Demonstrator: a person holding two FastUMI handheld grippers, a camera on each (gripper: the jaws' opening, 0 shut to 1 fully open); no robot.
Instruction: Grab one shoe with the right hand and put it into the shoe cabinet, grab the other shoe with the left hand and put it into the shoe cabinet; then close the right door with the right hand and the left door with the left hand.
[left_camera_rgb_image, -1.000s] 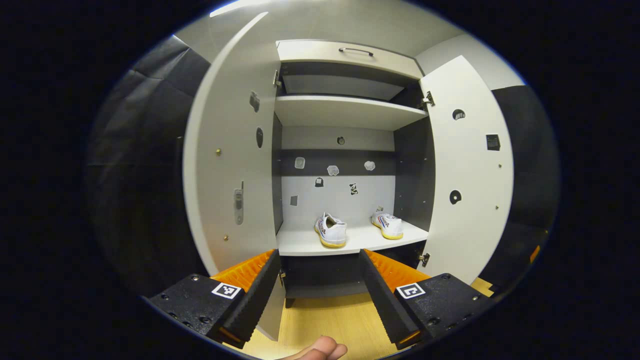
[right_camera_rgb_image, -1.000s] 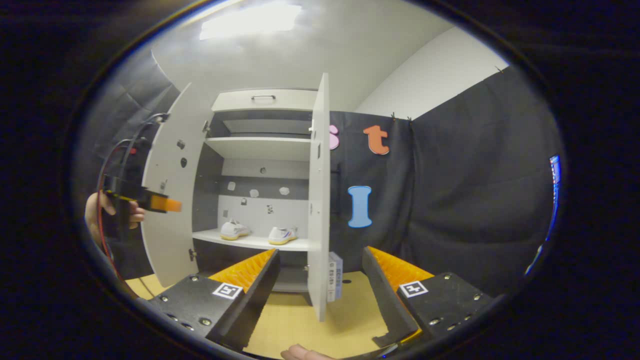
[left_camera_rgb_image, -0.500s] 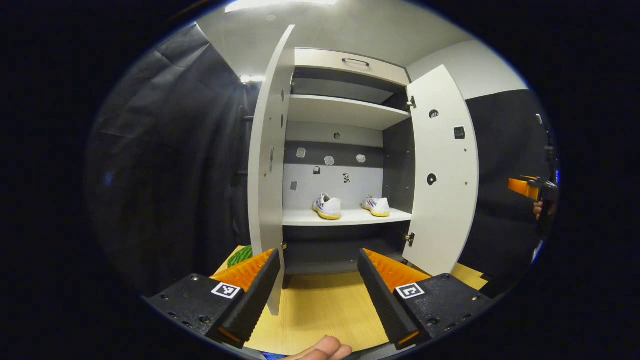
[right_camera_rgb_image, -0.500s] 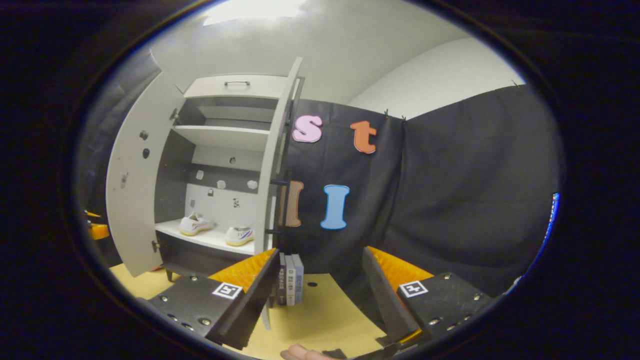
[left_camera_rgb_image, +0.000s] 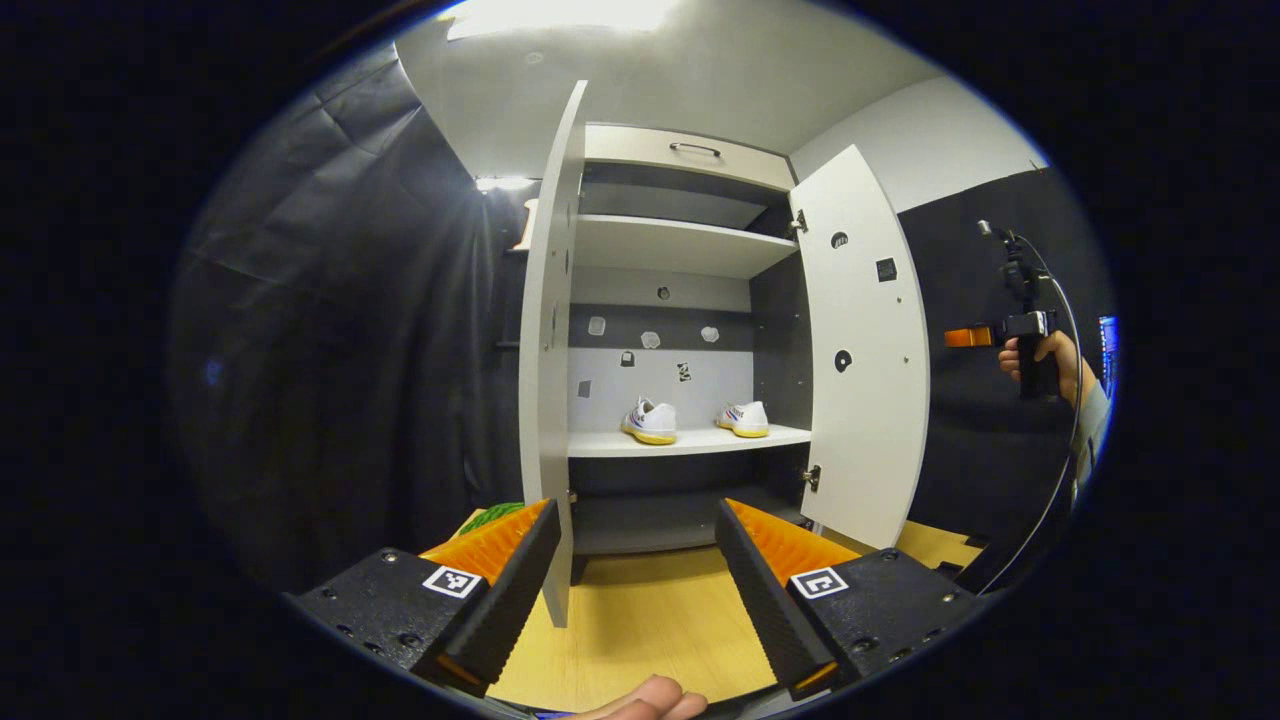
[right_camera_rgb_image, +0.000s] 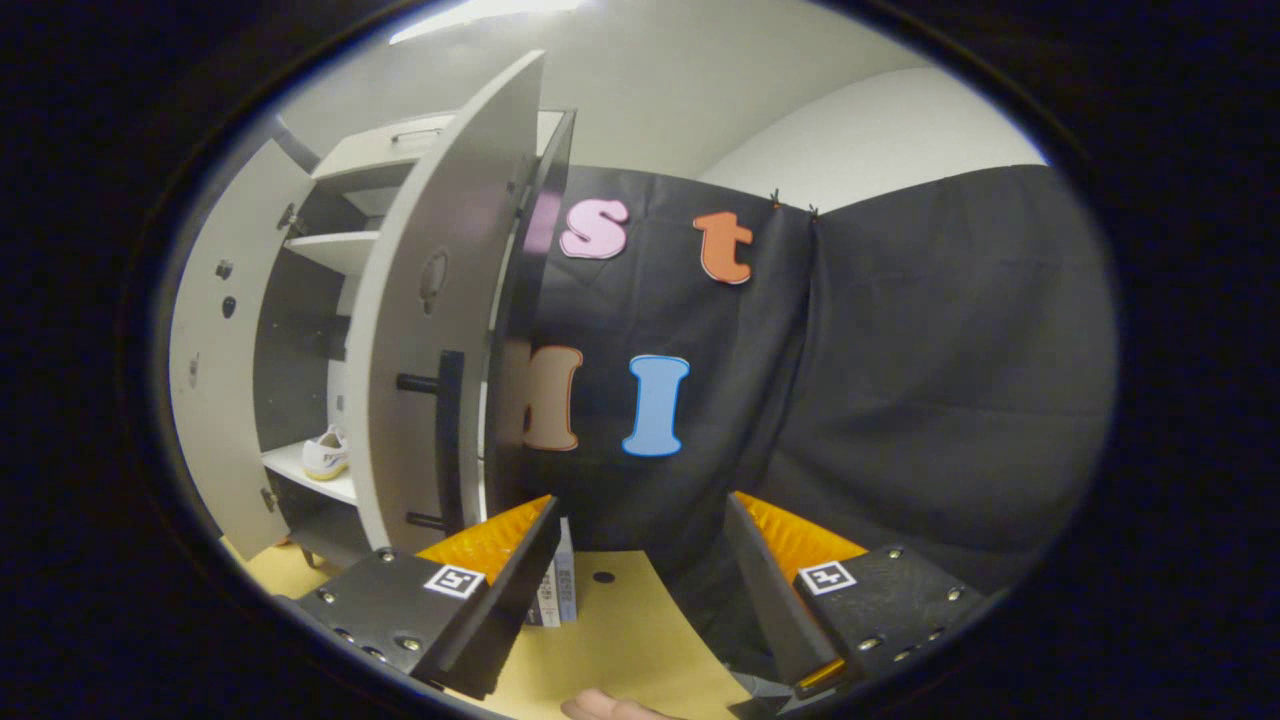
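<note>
- Black cloth walls close in the booth, with a pale wooden floor under the shoe cabinet that stands against them.
- Left gripper: its fingers are spread wide with nothing between them, and it hangs in front of the cabinet, pointing at the opening.
- Just beyond its left finger stands the left door, seen nearly edge-on and swung open; it seems near the gripper, apart from it.
- Farther in, both white shoes sit side by side on the lower shelf, so I judge the two placing steps done.
- Right gripper: released as well, empty between its fingers, and held to the outer side of the right door.
- That door is swung open, its dark bar handle facing the right gripper and a little to the left of it, not touched; in the left gripper view the right gripper shows in a hand, well apart from the door's free edge.
- One shoe peeks past the door on the shelf in the right gripper view.
- Left to do, as I judge it: close the right door, then the left door; neither is shut yet.
</note>
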